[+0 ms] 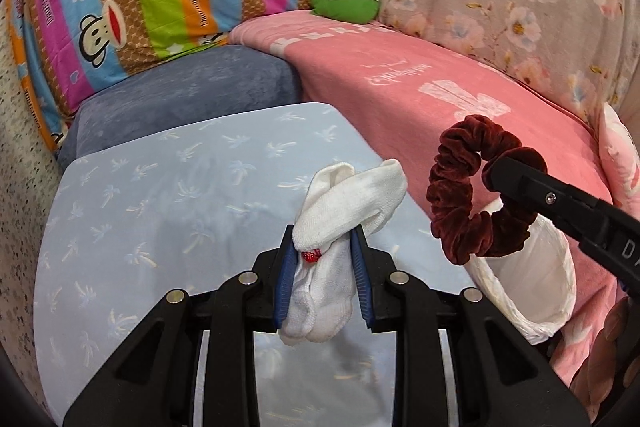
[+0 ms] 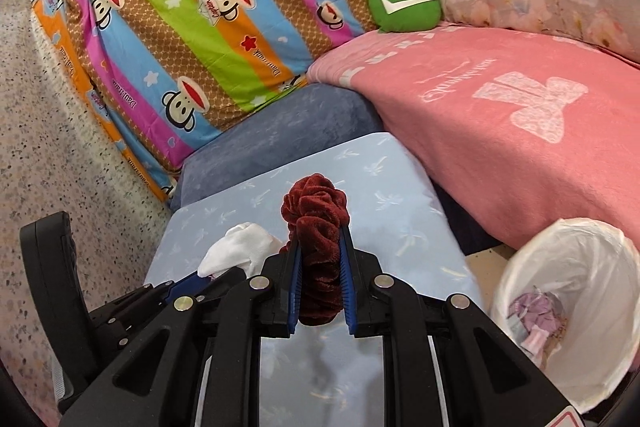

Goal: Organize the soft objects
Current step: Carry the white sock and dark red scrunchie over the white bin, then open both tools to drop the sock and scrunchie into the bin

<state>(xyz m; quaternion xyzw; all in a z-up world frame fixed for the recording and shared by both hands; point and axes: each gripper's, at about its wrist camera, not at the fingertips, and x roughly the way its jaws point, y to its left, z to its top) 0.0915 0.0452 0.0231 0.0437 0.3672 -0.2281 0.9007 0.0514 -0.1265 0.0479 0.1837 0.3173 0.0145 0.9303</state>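
Both grippers are up in the air over the light blue cushion (image 1: 168, 187), nothing resting on it below them. Left gripper (image 1: 324, 247) is clamped on a white sock (image 1: 340, 203). The sock's long axis runs along the fingers; its folded end pokes out past the tips toward the cushion's far edge, and the other end hangs back between the pads. Right gripper (image 2: 320, 247) is clenched on a dark red scrunchie (image 2: 316, 227), its ring held edge-on to that camera, part bunched beyond the tips. In the left view the scrunchie's loop faces the camera, near the cushion's right edge. White-lined bin (image 2: 568, 291) sits off the cushion's right side, beside the pink blanket (image 2: 500, 131). Striped monkey pillow (image 2: 192, 39) and dark blue cushion (image 1: 192, 95) close off the far side.
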